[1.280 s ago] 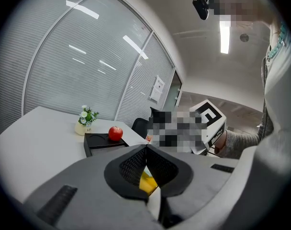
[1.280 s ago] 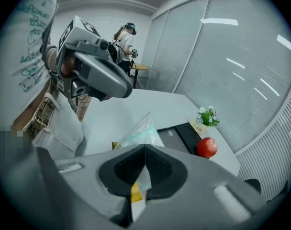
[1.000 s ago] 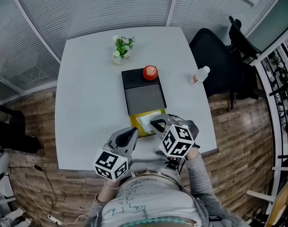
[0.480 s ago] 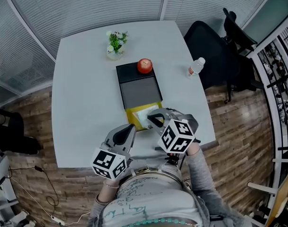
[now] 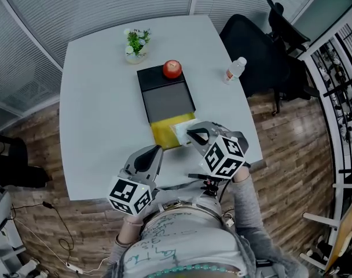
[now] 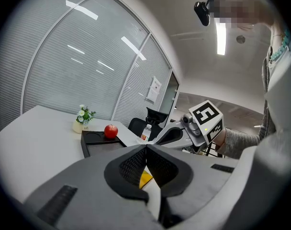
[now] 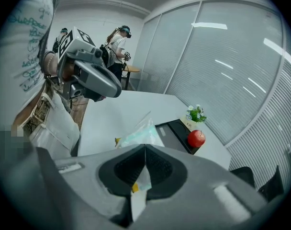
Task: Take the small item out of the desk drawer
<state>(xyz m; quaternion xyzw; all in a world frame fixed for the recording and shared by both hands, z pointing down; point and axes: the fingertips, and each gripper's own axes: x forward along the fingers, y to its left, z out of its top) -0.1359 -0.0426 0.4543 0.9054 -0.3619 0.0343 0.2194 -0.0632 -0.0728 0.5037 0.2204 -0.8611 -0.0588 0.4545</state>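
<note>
A black desk organiser [image 5: 164, 94] lies mid-table with its yellow drawer [image 5: 163, 133] pulled out toward me. My right gripper [image 5: 190, 135] hangs over the drawer's right side, shut on a pale, clear-wrapped packet [image 5: 180, 132]. In the right gripper view the packet [image 7: 138, 135] sticks out beyond the closed pads, and a strip of it hangs down between them. My left gripper [image 5: 154, 151] is shut with nothing in it, just near of the drawer's front left corner. It shows in the right gripper view as the left gripper [image 7: 95, 83].
A red apple [image 5: 172, 69] sits on the organiser's far end. Behind it stands a small potted plant [image 5: 135, 42]. A water bottle [image 5: 234, 69] is near the table's right edge, with a black office chair [image 5: 251, 45] beyond. People stand far off in the right gripper view.
The right gripper has drifted with the packet toward the drawer's right side. The left gripper has shifted a little, and the head view has slid across the table.
</note>
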